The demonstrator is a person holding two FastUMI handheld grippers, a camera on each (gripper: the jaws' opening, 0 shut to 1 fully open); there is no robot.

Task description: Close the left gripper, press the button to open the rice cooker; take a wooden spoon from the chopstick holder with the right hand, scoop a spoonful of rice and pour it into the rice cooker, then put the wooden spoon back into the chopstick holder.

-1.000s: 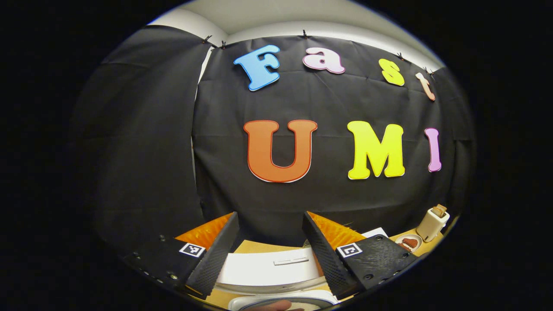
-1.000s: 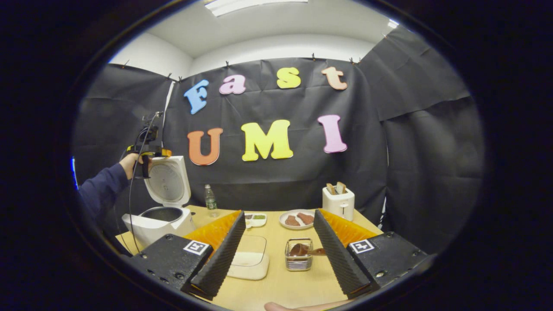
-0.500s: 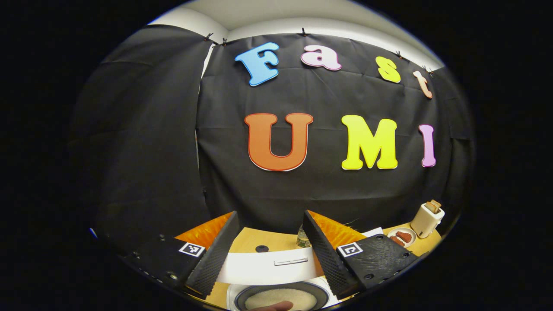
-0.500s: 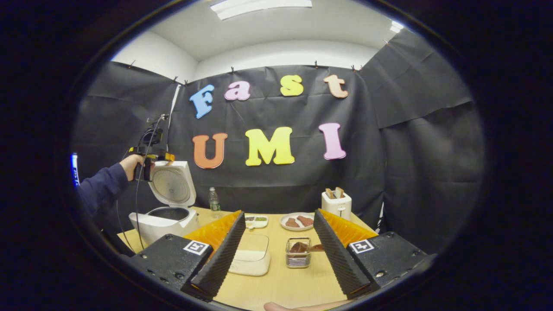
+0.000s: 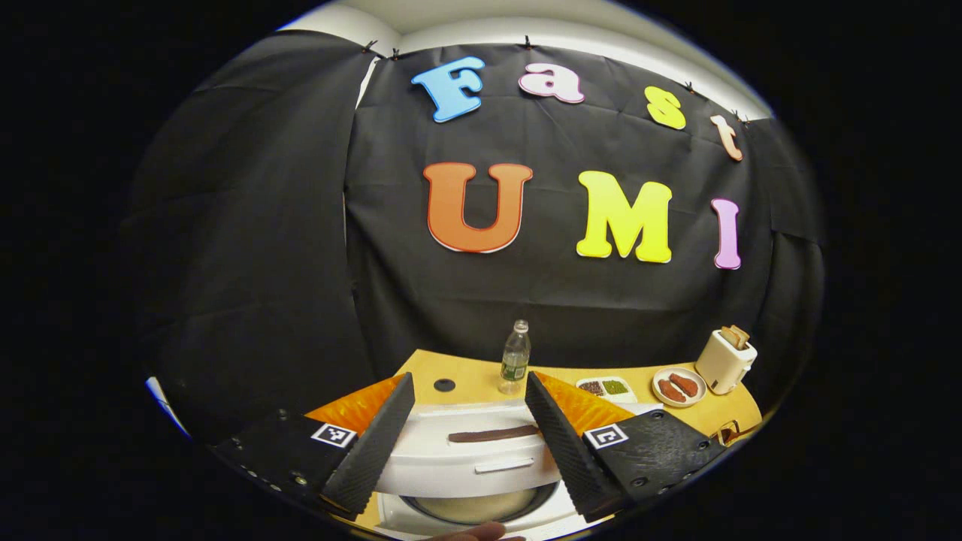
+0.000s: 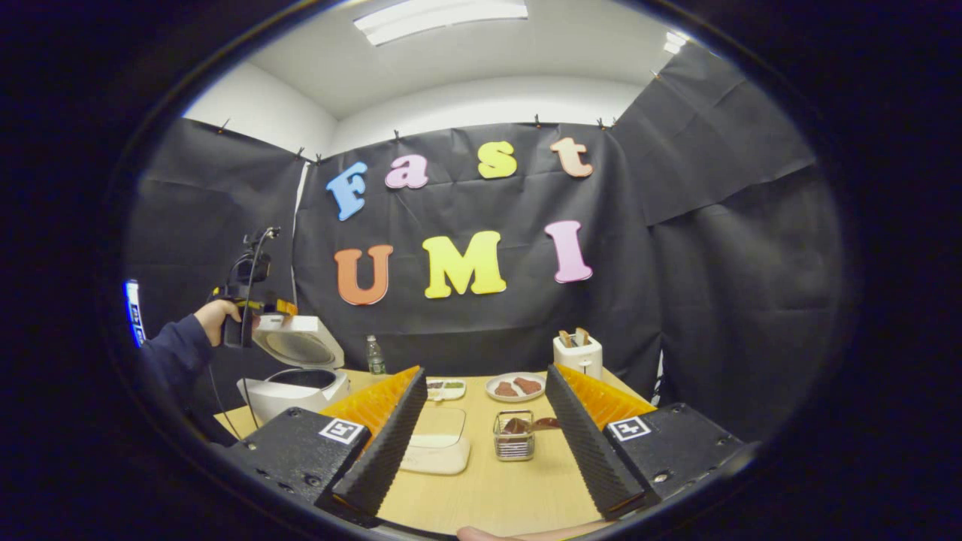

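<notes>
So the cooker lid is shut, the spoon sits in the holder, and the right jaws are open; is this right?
No: the lid is raised, tilted above the pot, as the right gripper view shows. The spoon sits in the holder, and the right gripper has open jaws.

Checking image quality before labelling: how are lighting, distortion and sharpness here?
Right gripper view: ceiling light overexposed, table evenly lit, booth walls bowed by fisheye. Left gripper view: rice cooker lid bright, slightly soft; bottle sharp.
</notes>
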